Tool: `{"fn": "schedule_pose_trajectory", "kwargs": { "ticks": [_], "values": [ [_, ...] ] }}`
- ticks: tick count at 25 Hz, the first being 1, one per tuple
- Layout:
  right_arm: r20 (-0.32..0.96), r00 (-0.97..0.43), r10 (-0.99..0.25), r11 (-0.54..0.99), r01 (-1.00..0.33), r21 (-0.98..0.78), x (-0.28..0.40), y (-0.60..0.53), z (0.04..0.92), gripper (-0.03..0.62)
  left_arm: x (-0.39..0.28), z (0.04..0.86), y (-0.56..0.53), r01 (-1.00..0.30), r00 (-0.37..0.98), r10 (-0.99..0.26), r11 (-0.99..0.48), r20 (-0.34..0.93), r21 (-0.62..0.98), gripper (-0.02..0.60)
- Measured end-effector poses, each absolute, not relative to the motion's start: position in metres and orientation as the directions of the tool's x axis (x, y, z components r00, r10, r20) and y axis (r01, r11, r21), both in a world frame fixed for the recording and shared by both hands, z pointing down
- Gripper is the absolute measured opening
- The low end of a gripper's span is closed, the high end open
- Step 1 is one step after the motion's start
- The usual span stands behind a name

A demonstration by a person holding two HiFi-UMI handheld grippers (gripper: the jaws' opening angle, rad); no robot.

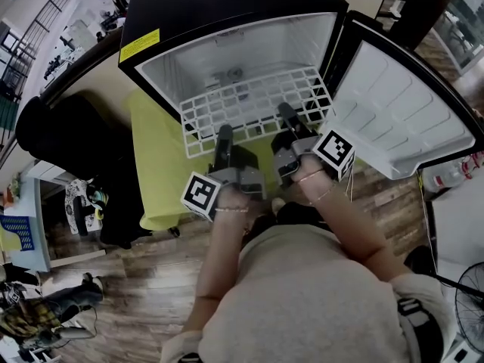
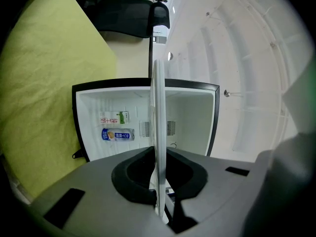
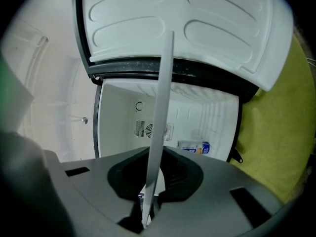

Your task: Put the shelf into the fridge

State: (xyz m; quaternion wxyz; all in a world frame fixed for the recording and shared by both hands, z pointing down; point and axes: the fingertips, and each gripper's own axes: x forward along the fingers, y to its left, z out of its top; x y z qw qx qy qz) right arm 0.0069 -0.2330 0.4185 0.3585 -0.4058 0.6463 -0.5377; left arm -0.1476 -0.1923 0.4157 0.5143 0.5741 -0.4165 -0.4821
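While left gripper (image 1: 224,134) and right gripper (image 1: 286,114) fingers clamp its edge, shelf (image 1: 253,104) juts from fridge (image 1: 227,40).

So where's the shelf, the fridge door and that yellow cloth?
shelf (image 1: 255,106), head view, middle of the white wire grid.
fridge door (image 1: 401,119), head view, its white inner lining.
yellow cloth (image 1: 155,165), head view, the flat middle of it.
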Motion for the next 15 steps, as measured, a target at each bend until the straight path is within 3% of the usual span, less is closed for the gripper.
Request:
{"fn": "schedule_pose_trajectory", "kwargs": {
  "ticks": [15],
  "values": [
    [-0.032,-0.411,-0.911,0.079,-0.097,-0.992,0.009,-0.248,0.424,0.029,-0.144,0.419,-0.202,0.011,0.189,-0.975,-0.116,-0.116,0.993,0.032]
  ]
}}
